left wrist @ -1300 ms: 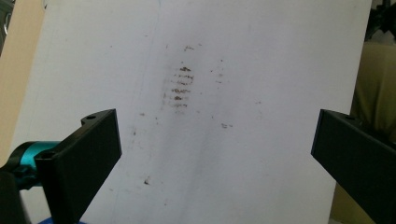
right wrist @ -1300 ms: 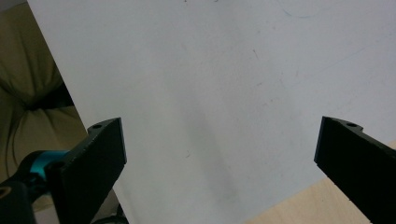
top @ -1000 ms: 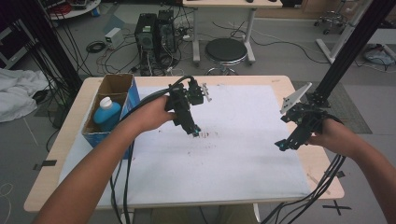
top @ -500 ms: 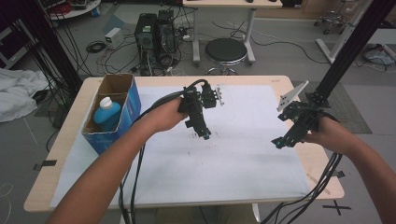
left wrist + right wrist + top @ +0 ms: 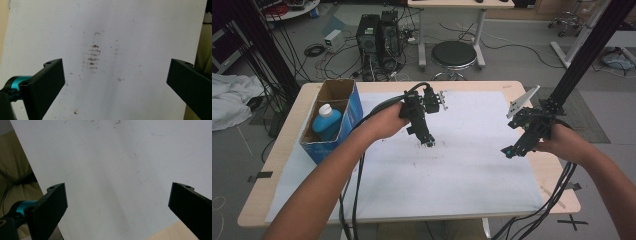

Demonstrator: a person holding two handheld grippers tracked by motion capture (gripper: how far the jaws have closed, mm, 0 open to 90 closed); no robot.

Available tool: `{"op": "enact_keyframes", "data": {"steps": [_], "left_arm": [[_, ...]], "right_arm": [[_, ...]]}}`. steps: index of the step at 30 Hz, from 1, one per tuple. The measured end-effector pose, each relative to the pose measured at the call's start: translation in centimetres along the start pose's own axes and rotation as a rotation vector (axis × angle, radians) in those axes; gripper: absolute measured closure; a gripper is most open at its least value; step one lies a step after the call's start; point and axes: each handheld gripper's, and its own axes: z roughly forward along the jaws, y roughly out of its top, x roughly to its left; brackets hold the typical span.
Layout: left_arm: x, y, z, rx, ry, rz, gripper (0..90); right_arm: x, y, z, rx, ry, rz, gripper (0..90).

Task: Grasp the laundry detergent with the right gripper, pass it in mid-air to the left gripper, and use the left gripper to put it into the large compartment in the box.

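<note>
Grippers hang over a white sheet that covers most of the wooden table in the high view. At the centre of the frame the left gripper points down at a patch of brown smudges on the sheet, its tips just above them. At right of centre the right gripper tilts down toward the sheet's right part, well apart from the left one. At centre left a cardboard box stands on the table with a blue bottle inside.

Left gripper view: the left gripper has its jaws spread wide with nothing between them; the brown smudges lie on the sheet above centre, between the two jaws.

Right gripper view: the right gripper also has its jaws wide apart and empty, over bare sheet. A few faint specks sit at the top edge, and a corner of wood shows at lower right.
</note>
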Motion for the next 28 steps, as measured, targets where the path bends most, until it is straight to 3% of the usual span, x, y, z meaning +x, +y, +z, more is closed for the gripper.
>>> {"op": "enact_keyframes", "data": {"steps": [28], "left_arm": [[0.8,-1.5,-0.8,-0.01,0.013,-0.028,1.7]], "right_arm": [[0.1,0.5,0.2,0.005,0.003,-0.013,1.1]]}}
